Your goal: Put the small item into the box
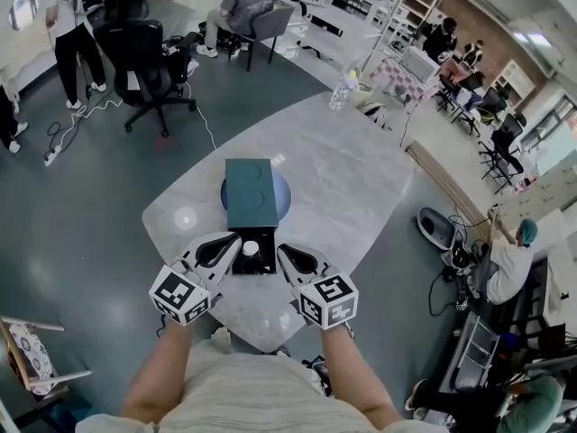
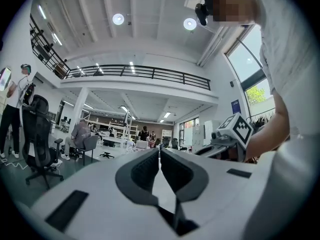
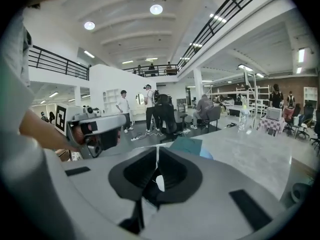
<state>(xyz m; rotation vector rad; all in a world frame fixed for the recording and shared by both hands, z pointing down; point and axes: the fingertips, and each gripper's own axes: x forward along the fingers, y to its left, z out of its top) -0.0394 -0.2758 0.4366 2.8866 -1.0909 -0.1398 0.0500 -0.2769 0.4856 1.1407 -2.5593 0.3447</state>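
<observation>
— Item [image 1: 250, 248], white, seems to lie in the box's [image 1: 260, 265] dark base, at the edge nearest the open lid [image 1: 251, 192]. What could go wrong now?

— Left tool [image 2: 160, 151] and right tool [image 3: 157, 151] flank the box. Each has its jaws pressed together, holding nothing I can make out. A nudge from either could shove the box along the desk [image 1: 343, 179] or knock the item out.

— And the lid?

— Shut jaws could only push it closed. It might slip, or catch the item at that edge.
</observation>
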